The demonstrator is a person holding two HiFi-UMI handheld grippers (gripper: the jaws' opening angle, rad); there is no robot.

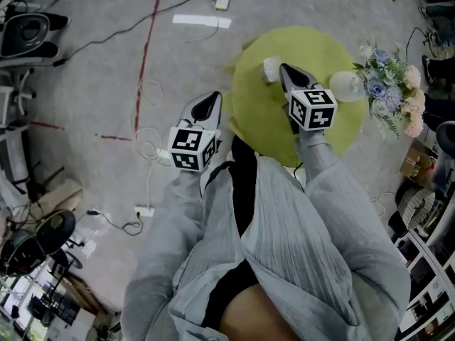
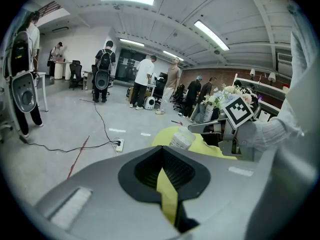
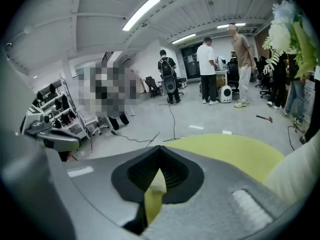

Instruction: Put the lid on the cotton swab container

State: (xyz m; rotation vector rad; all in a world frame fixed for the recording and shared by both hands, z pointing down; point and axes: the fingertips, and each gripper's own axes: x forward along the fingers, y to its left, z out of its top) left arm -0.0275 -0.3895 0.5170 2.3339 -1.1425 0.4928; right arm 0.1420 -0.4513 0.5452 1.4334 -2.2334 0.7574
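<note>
On yellow table (image 1: 306, 45), swab container (image 1: 271, 68) seemingly upright, beside closed right claw (image 1: 284, 68)

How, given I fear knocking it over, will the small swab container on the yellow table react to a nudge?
The swab container looks like small, translucent plastic, so probably light and apt to slide on the yellow table. It stands upright on a narrow base, so a push near its top might tip it.

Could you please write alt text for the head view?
Seen from above, a person in a grey shirt holds two shut grippers: the right gripper over a round yellow-green table beside a small white container, the left gripper over the floor.
</note>
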